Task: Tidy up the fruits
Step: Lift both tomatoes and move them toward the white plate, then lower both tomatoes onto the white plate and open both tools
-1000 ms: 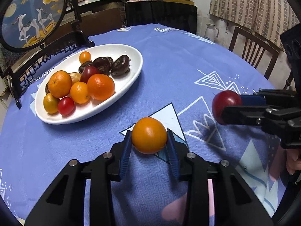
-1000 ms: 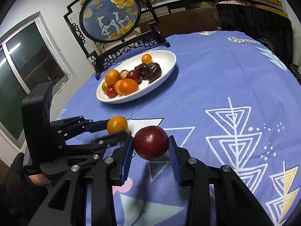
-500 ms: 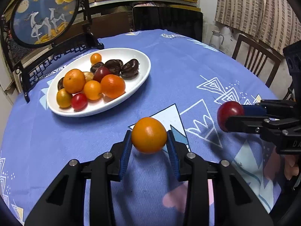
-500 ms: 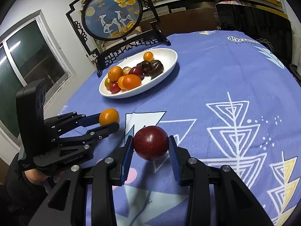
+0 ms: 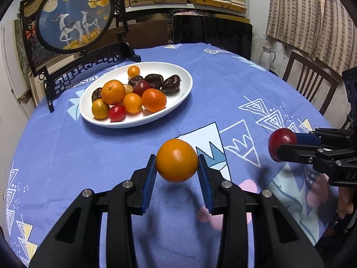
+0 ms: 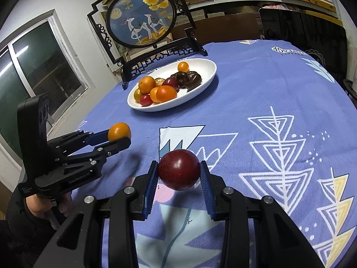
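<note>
My left gripper [image 5: 176, 169] is shut on an orange [image 5: 176, 160] and holds it above the blue tablecloth. It also shows in the right wrist view [image 6: 119, 135] with the orange [image 6: 119, 130]. My right gripper [image 6: 179, 175] is shut on a dark red plum [image 6: 179, 172], also held above the cloth; it shows in the left wrist view [image 5: 281, 148] with the plum [image 5: 281, 141]. A white oval plate [image 5: 178, 102] [image 6: 200, 96] farther back holds several oranges, small tomatoes and dark fruits.
A framed round deer picture on a black stand [image 5: 75, 15] [image 6: 142, 17] stands behind the plate. A dark chair back [image 5: 212, 33] and a wooden chair [image 5: 310, 82] stand past the table's far edge. A window [image 6: 33, 67] is at the left.
Both grippers have pulled back and risen from the plate with their fruits still held; the plate looks farther and the picture stand is more in view.
</note>
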`<state>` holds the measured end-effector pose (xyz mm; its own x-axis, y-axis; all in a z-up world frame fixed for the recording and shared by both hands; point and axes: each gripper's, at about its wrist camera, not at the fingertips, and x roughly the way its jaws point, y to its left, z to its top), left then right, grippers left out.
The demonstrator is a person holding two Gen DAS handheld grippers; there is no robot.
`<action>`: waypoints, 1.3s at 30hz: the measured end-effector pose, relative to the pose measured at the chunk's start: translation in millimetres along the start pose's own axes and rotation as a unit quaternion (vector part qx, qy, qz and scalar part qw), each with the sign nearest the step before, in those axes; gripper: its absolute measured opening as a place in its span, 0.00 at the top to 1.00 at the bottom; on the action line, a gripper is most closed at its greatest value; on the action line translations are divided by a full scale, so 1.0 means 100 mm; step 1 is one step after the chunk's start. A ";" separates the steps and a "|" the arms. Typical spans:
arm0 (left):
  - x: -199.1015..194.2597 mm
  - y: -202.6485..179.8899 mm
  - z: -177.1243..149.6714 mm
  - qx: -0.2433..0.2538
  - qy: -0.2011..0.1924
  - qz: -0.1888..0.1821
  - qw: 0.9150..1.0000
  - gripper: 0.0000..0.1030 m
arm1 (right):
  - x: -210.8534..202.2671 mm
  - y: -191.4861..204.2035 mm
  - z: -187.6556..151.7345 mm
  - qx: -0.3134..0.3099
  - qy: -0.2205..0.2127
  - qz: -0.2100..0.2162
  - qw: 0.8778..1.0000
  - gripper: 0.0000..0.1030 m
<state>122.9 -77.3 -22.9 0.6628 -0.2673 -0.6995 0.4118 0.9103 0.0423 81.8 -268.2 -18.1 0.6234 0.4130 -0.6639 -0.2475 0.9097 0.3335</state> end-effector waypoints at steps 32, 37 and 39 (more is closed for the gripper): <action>0.41 1.08 1.40 -0.051 -0.045 0.029 0.997 0.65 | 0.72 0.07 1.77 -0.030 -0.008 0.036 0.999 0.64; 1.06 1.25 1.60 -0.053 -0.008 0.040 0.998 0.65 | 1.43 -0.11 2.09 -0.010 0.019 0.031 0.999 0.64; 1.26 1.32 1.63 -0.059 0.003 0.041 0.997 0.65 | 1.70 -0.17 2.19 -0.008 0.027 0.030 0.999 0.63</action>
<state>363.0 -42.2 11.0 0.6873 -0.1894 -0.7013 0.2806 0.9597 0.0159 354.7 -223.1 9.6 0.5656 0.4684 -0.6788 -0.2947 0.8835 0.3641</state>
